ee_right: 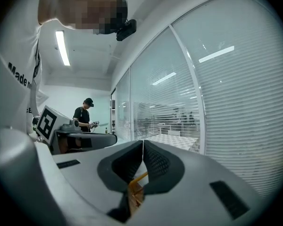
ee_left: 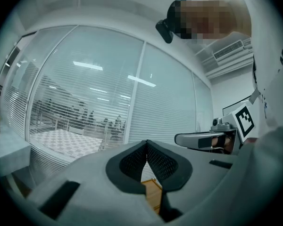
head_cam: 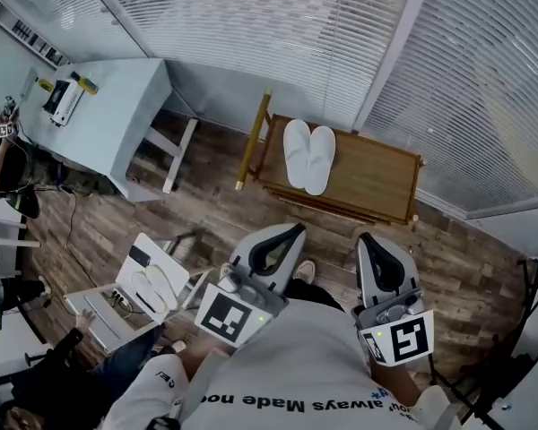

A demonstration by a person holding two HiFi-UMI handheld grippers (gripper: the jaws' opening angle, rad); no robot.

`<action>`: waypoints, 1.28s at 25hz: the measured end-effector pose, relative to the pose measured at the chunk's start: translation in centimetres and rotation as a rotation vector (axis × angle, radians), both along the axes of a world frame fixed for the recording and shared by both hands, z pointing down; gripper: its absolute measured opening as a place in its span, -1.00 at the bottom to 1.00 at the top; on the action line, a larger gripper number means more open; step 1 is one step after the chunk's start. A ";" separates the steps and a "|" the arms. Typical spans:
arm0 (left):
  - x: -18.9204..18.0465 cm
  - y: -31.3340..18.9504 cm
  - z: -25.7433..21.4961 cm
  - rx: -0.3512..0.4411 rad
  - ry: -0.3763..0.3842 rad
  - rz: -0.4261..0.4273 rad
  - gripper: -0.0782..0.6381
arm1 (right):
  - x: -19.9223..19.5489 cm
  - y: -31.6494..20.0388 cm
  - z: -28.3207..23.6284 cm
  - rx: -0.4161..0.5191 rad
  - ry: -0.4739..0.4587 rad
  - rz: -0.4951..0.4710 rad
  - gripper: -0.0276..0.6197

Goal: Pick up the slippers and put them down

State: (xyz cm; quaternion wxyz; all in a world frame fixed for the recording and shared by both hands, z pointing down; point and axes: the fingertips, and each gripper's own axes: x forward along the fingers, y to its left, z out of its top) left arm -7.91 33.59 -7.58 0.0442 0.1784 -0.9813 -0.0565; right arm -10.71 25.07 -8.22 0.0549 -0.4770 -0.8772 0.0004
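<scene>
Two white slippers (head_cam: 308, 156) lie side by side on a low wooden table (head_cam: 377, 183) by the glass wall, seen in the head view. My left gripper (head_cam: 293, 231) and right gripper (head_cam: 366, 239) are held close to my body, a stretch short of the table, both pointing toward it. Each gripper's jaws are shut with nothing between them; the black pads meet at the tips in both gripper views. A sliver of the wooden table (ee_left: 153, 194) shows below the left gripper (ee_left: 146, 142), and again the wooden table (ee_right: 136, 192) under the right gripper (ee_right: 143, 141). No slipper appears in either gripper view.
A light grey desk (head_cam: 108, 115) with small items stands at the left. A person sits at lower left with a laptop (head_cam: 148, 280). Another person (ee_right: 83, 117) stands further off. Glass walls with blinds (head_cam: 278, 34) close off the far side; wooden floor (head_cam: 99, 231) lies between.
</scene>
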 end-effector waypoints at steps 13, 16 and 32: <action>-2.8 2.2 0.0 -0.004 0.000 -0.030 -0.75 | -2.8 2.7 -0.2 -0.019 -0.001 -0.035 -0.87; -4.1 3.0 0.1 -0.004 -0.004 -0.011 -0.75 | -4.0 3.6 -0.2 -0.013 -0.006 -0.021 -0.87; -11.5 13.4 0.3 0.025 -0.030 0.073 -0.75 | -11.0 14.1 -0.2 0.029 -0.030 0.053 -0.87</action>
